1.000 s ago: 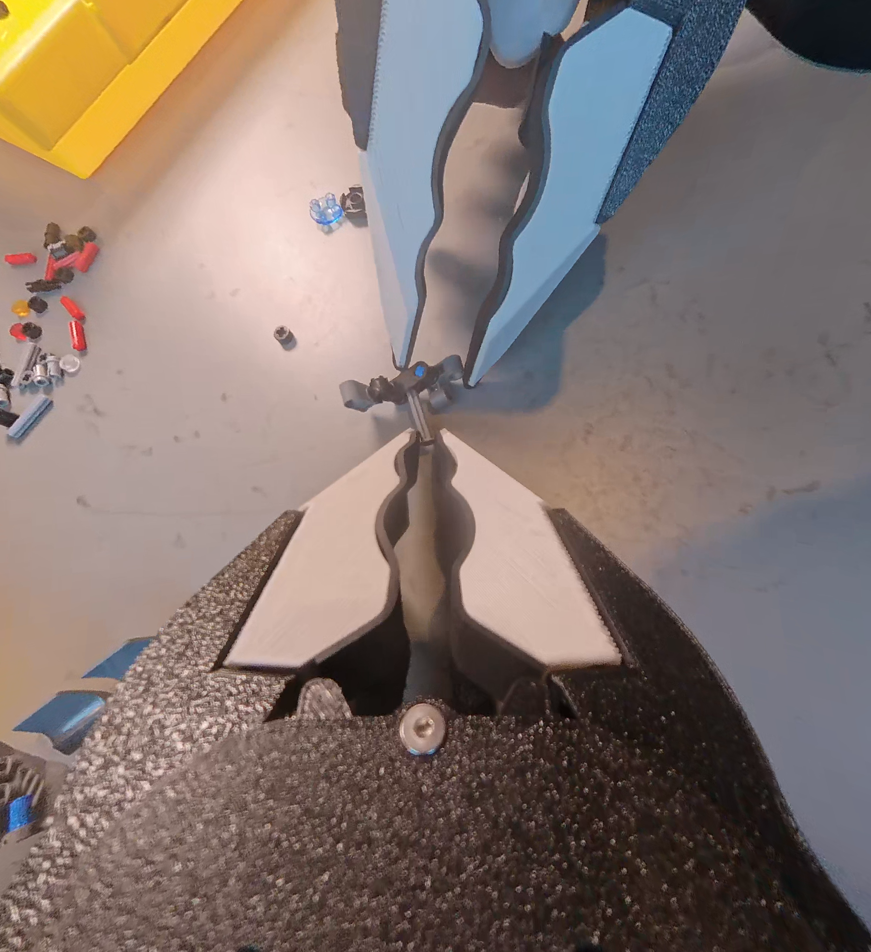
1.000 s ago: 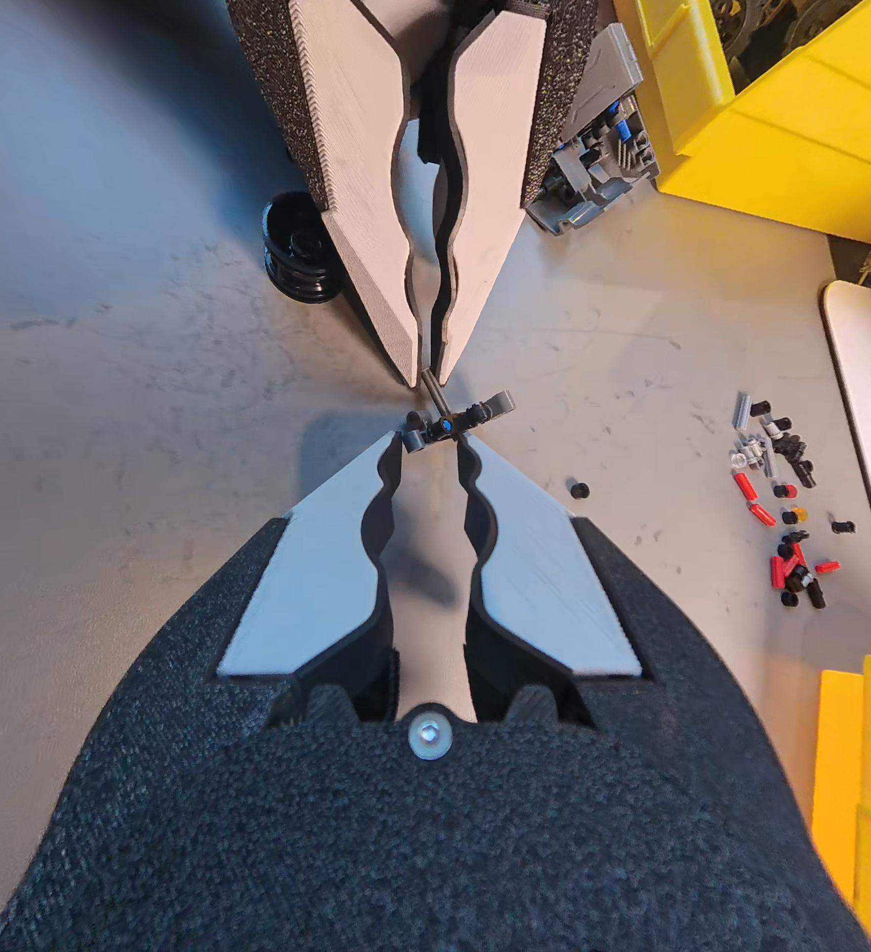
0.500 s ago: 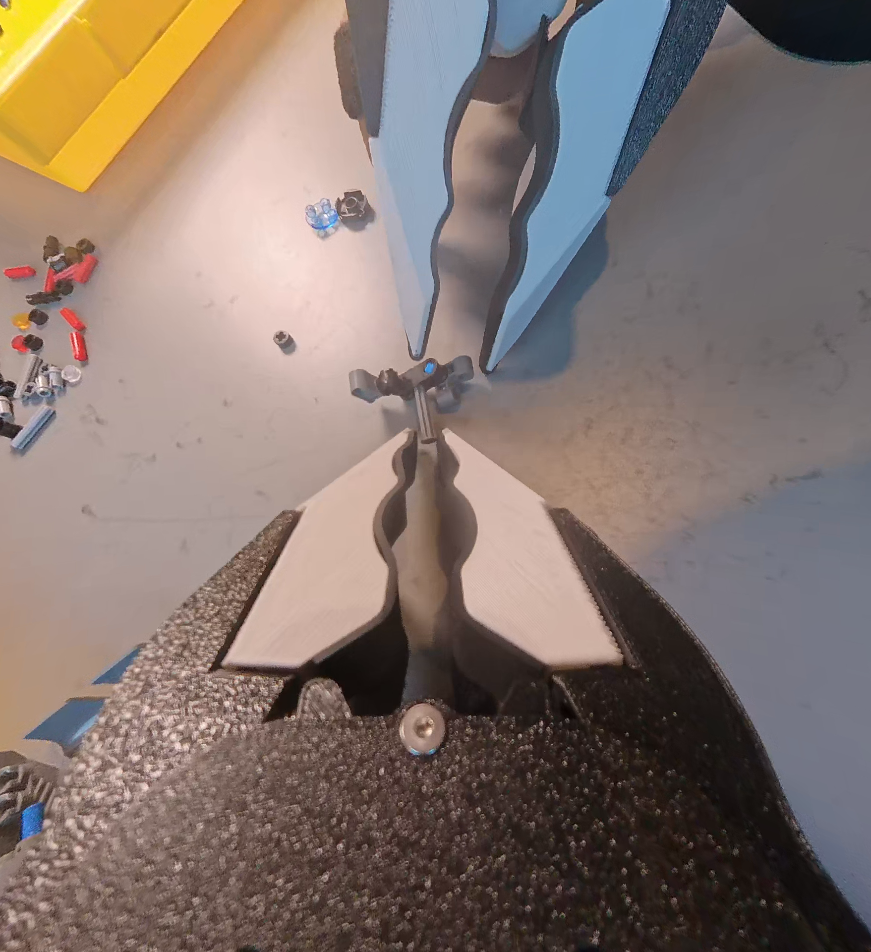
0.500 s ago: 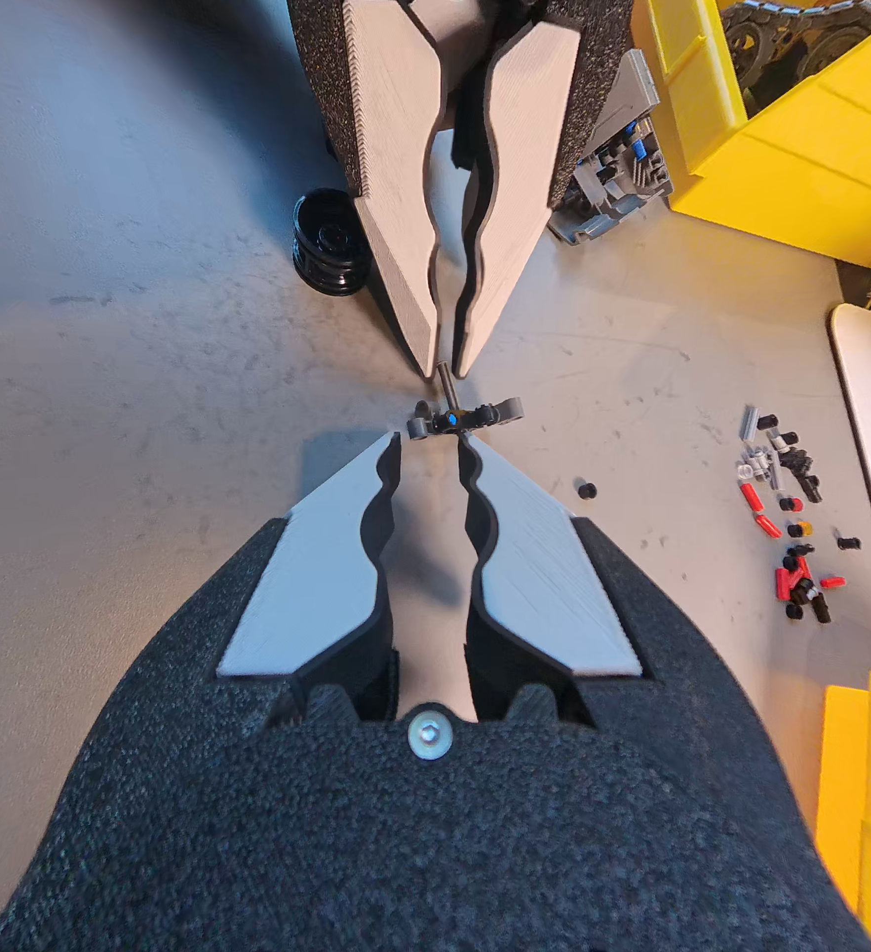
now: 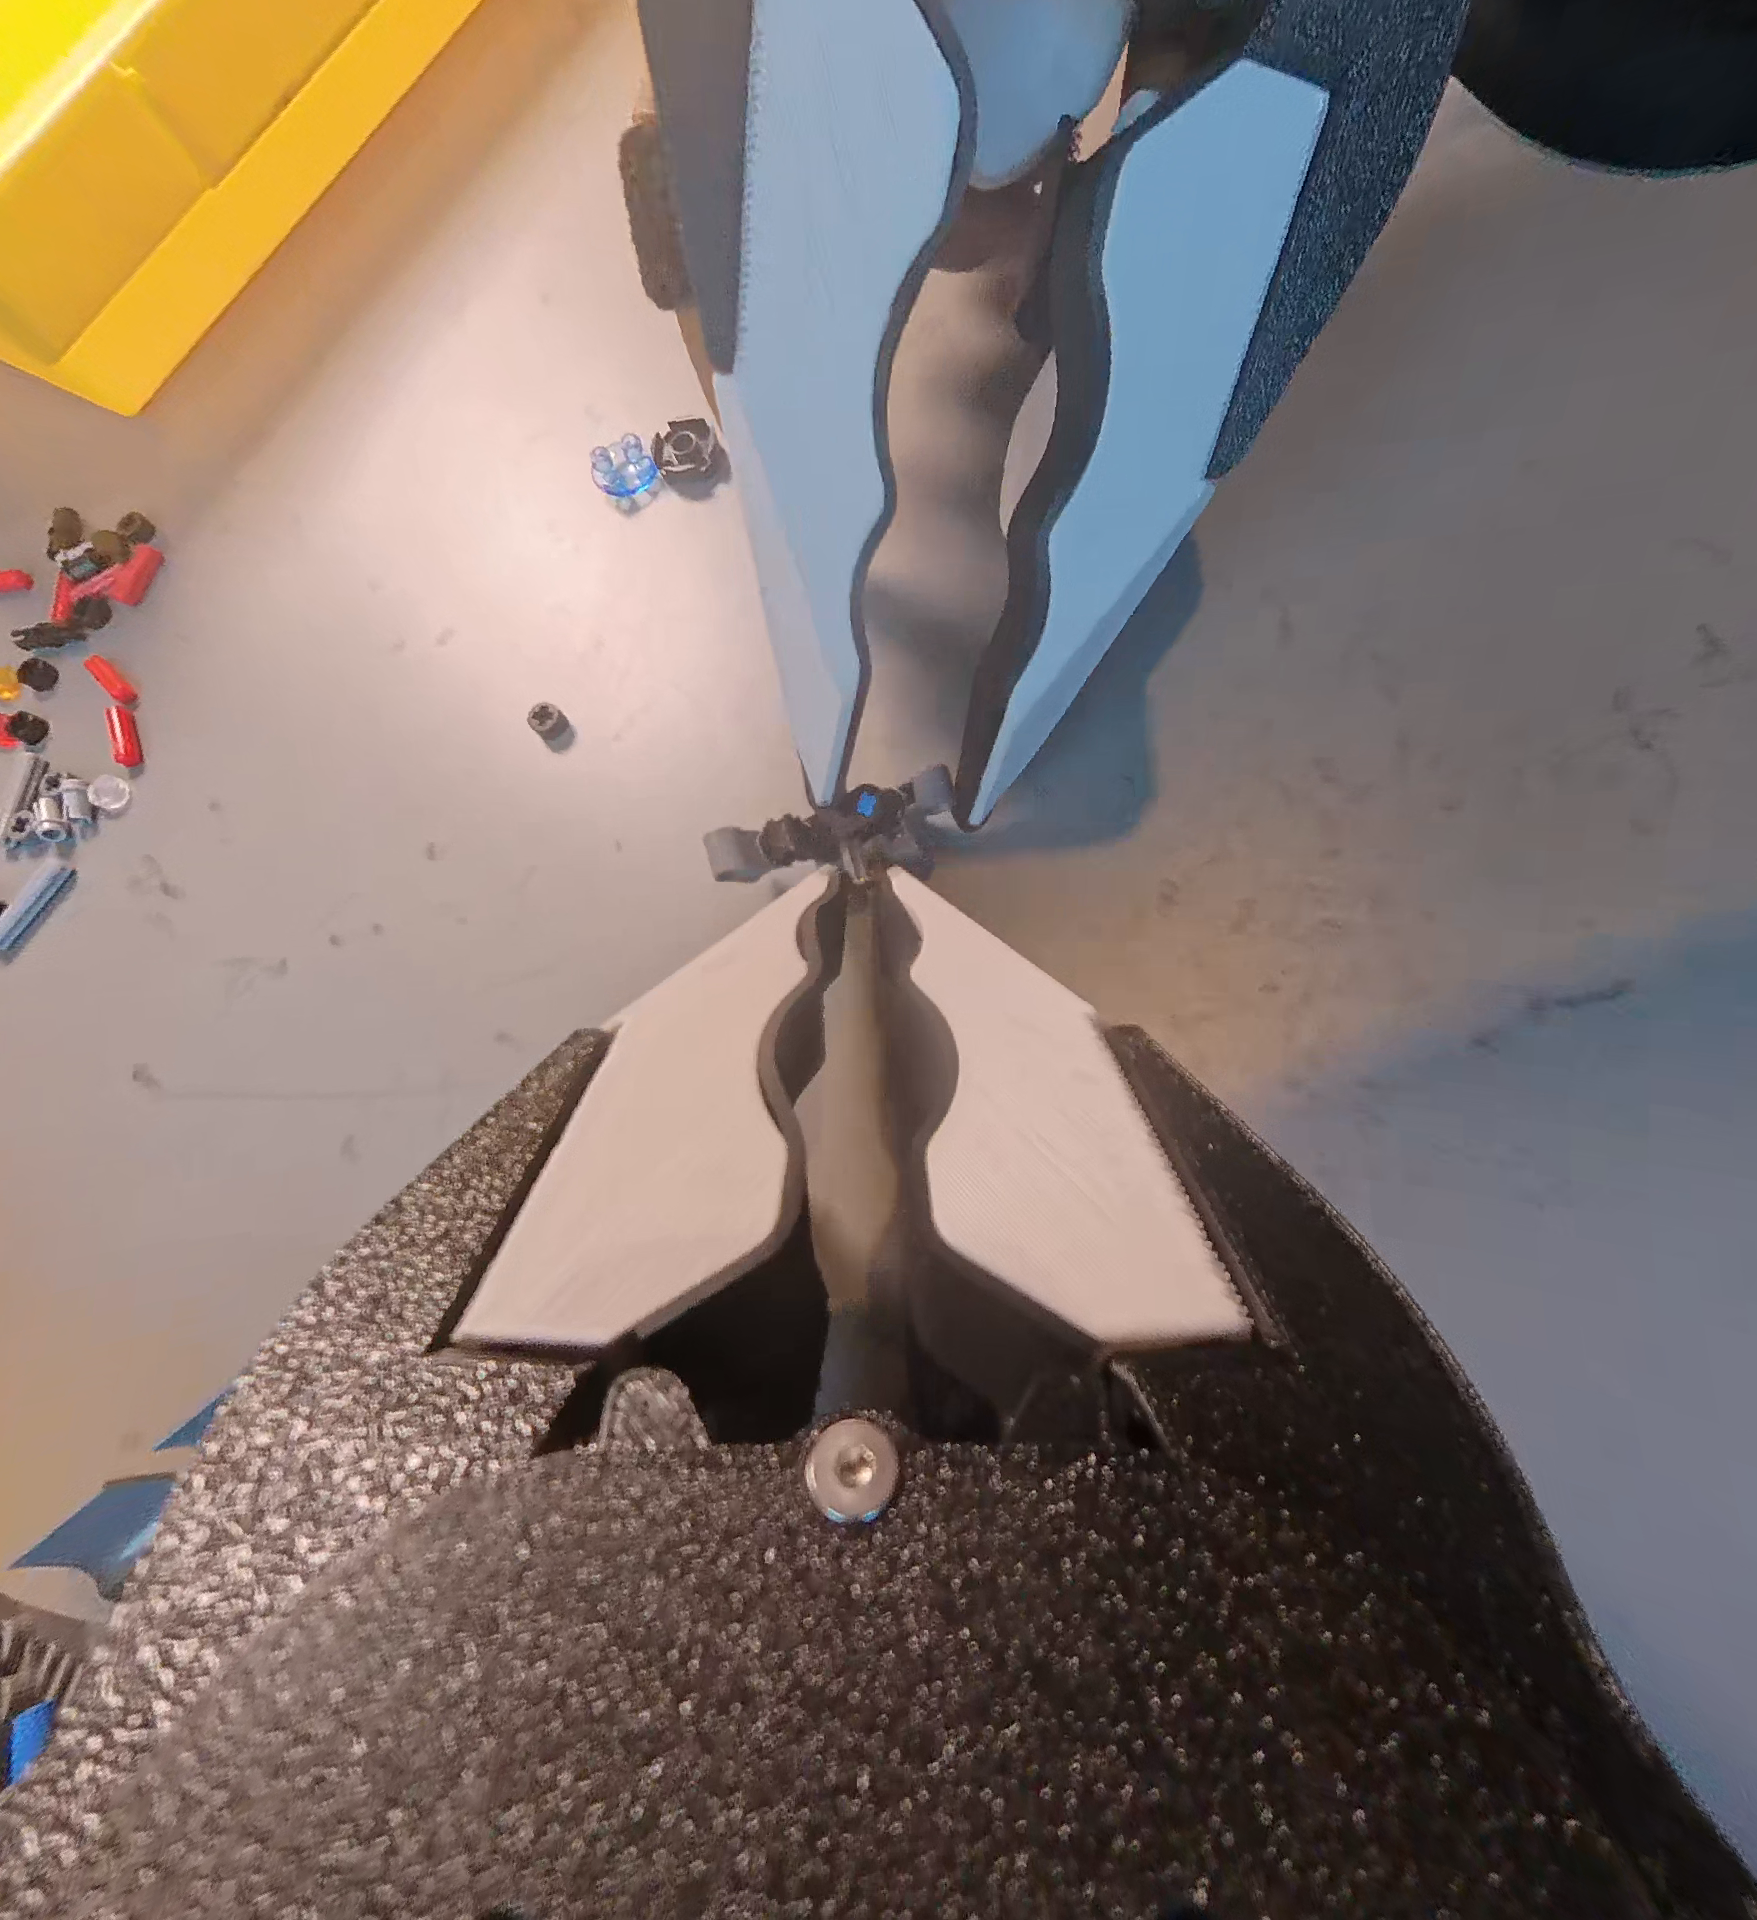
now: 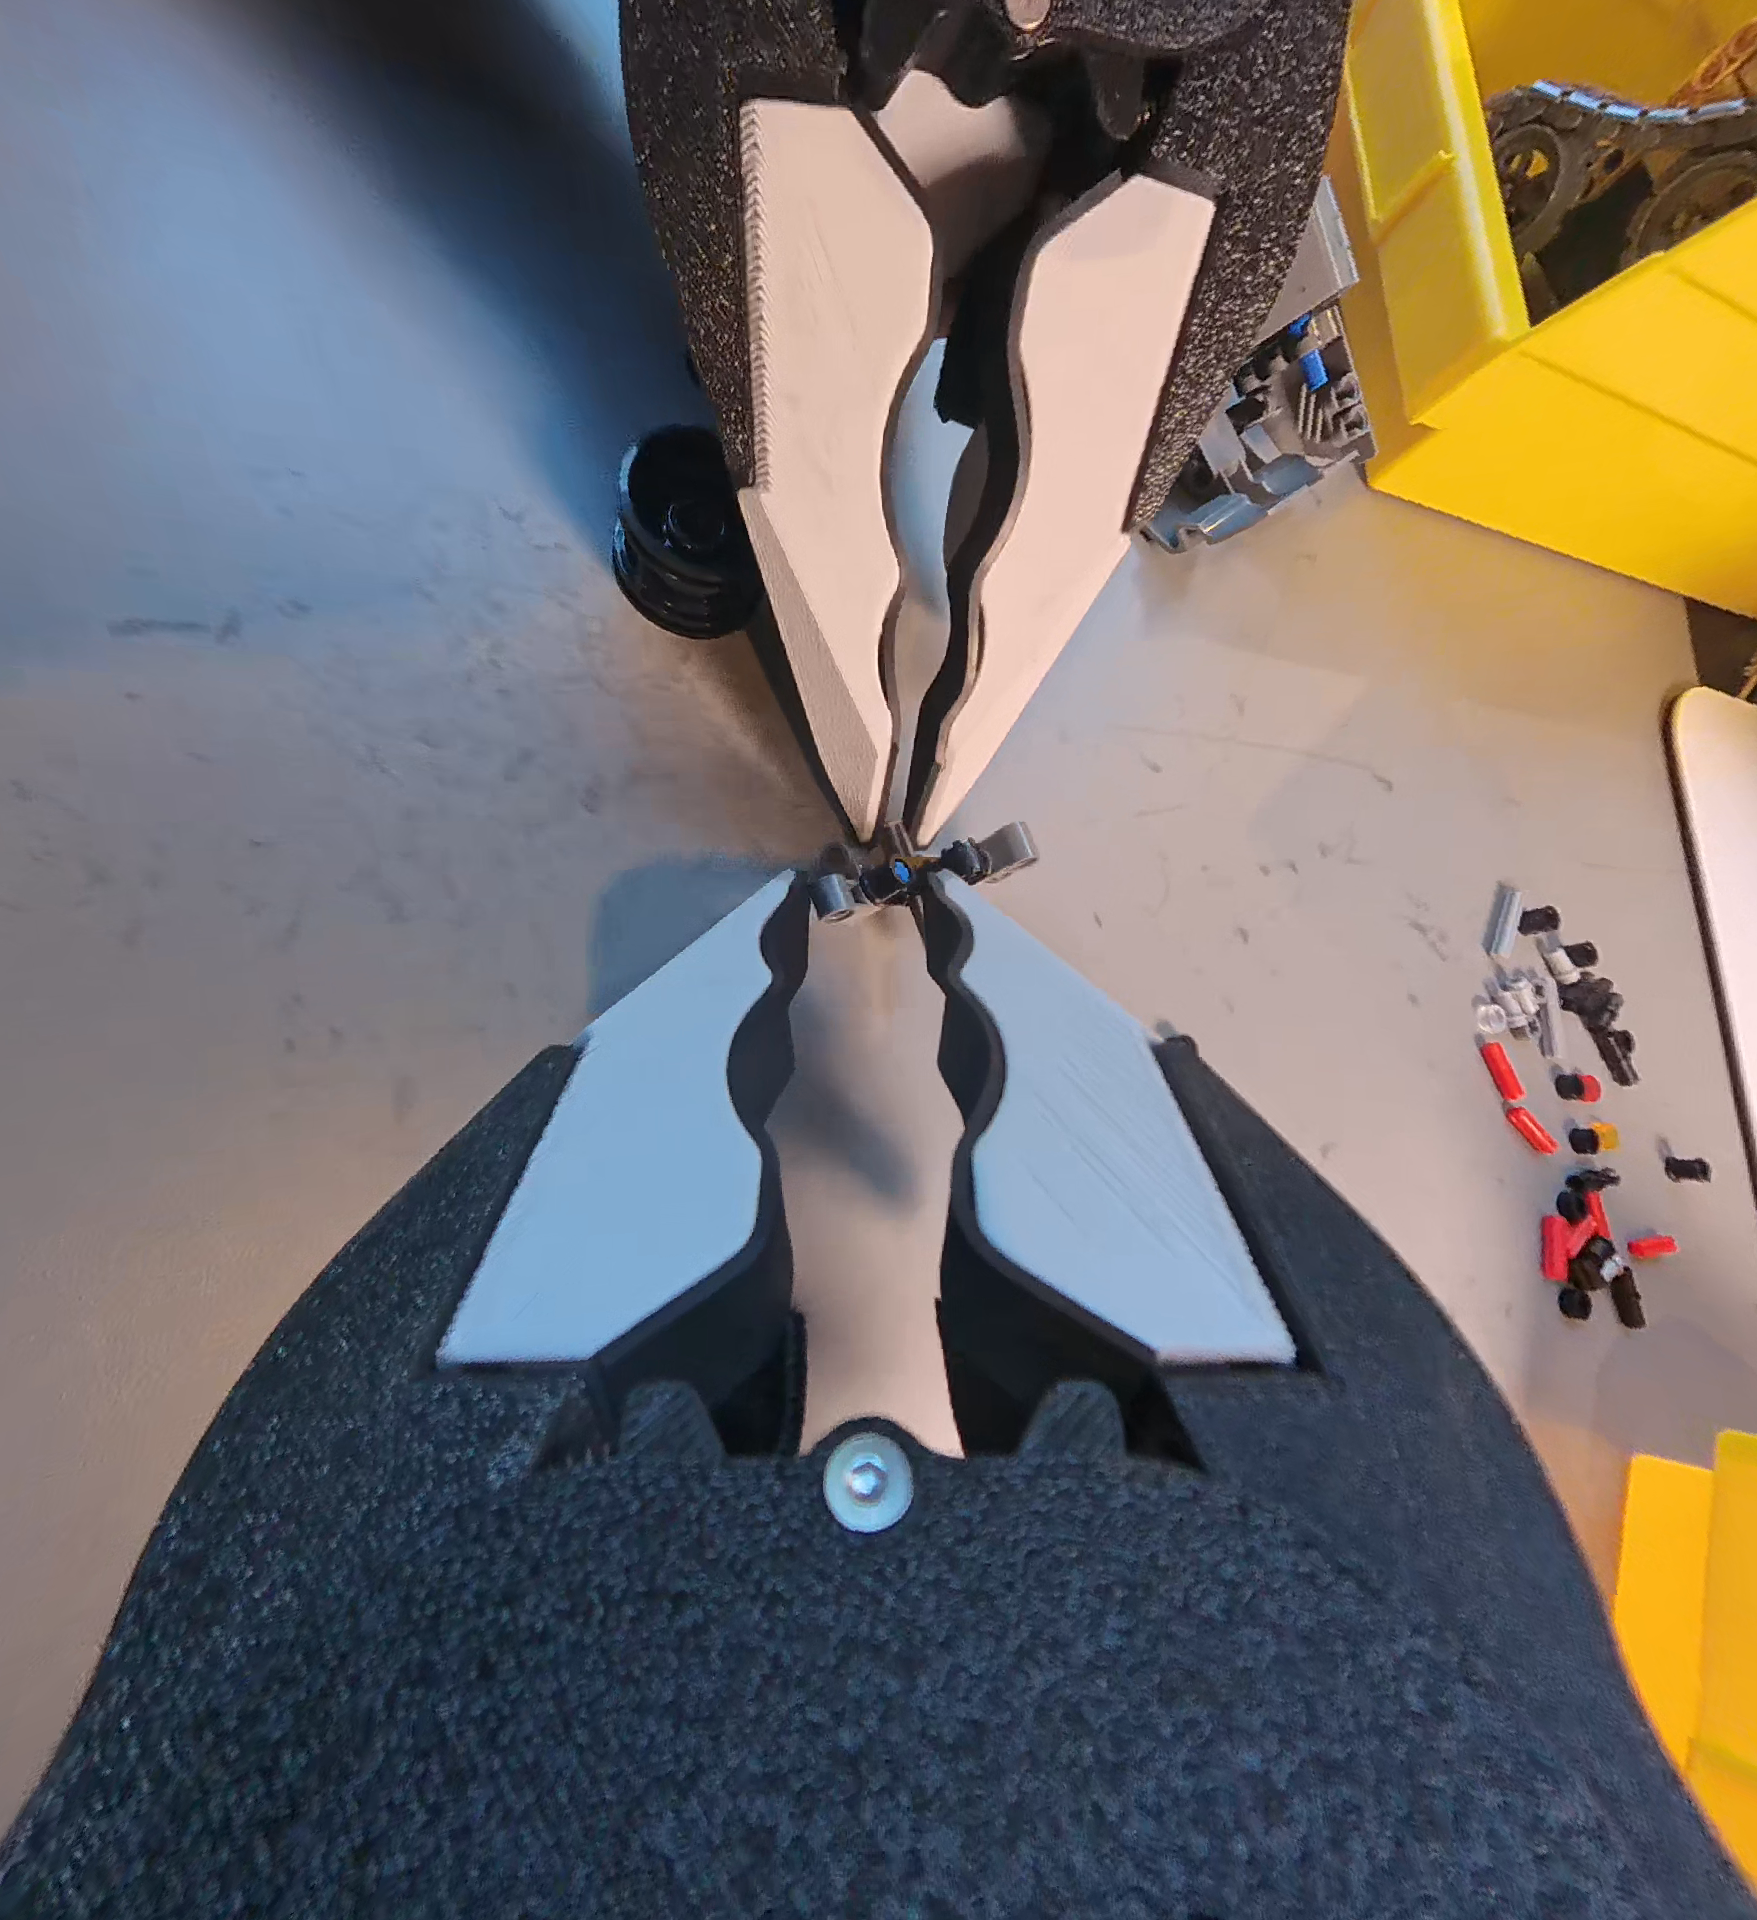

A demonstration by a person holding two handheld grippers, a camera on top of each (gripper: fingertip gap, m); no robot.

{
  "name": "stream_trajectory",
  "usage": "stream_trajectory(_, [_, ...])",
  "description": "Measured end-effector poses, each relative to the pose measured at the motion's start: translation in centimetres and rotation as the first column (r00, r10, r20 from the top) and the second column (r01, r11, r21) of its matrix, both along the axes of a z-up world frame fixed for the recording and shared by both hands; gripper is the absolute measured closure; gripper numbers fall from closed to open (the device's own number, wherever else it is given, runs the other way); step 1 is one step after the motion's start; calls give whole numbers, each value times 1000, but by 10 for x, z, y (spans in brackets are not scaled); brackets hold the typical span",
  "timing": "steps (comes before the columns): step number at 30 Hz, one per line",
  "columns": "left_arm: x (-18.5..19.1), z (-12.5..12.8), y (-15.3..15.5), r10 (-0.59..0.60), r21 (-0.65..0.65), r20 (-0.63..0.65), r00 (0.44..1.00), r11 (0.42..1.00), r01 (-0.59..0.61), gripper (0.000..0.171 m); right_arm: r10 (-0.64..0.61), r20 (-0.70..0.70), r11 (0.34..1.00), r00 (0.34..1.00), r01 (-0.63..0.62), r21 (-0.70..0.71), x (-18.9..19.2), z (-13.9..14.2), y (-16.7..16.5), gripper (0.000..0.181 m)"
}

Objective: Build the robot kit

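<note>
Since half a second ago the right gripper has come forward again, so its tips now straddle the small grey-and-black connector assembly where before they stood clear of it. We see its jaws parted a little, one tip at each side of the piece; whether they press it we cannot tell. The left gripper has its jaws nearly together, pinched on the short dark axle that sticks out of the assembly, which sits just above the grey tabletop, between the two tips.

In the right wrist view a yellow bin at far right holds a black tracked wheel unit.

The assembly is a slim crossbar with grey ends, black joints and a blue pin at its middle. Loose red, black and grey pins lie well to the left.
</note>
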State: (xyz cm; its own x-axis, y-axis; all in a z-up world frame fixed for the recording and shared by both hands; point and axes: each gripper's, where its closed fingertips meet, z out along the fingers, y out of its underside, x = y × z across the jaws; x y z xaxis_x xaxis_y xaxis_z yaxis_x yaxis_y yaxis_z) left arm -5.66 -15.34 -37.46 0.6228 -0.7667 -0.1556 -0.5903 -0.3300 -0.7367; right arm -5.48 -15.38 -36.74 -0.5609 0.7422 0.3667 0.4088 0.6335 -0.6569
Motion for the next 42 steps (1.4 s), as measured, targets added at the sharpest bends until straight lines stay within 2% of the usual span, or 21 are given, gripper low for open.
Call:
stream_trajectory(12, [-14, 4, -1, 39, 7, 10, 999, 999, -39, 160, 2, -34, 999, 999, -4, -41, 0, 1, -2, 160])
stream_trajectory(15, [-15, 0, 0, 32, 27, -33, 999, 999, -32, 150, 5, -24, 998, 1000, -7, -64, 3, 1, -1, 160])
stream_trajectory(19, [-13, 1, 2, 24, 50, -49, 999, 999, -22, 144, 20, -7, 998, 1000, -20, -60, 5, -3, -5, 161])
stream_trajectory(24, [-14, 1, -1, 10, 41, -57, 998, 999, -7, 145, 15, -7, 998, 1000, -15, -69, 6, -3, -5, 161])
stream_trajectory(32, [-11, 3, -16, 6, -174, 163, 987, 985, 23, 127, 53, -47, 996, 997, -56, -64, 7, -2, -11, 161])
stream_trajectory(37, [-3, 14, -20, -20, -191, 263, 965, 979, 72, 138, 115, -147, 990, 982, -125, -59, 6, 10, -25, 162])
stream_trajectory(42, [2, 20, -24, -54, -164, 279, 959, 981, 103, 149, 151, -201, 987, 968, -158, -19, 6, 19, -32, 162])
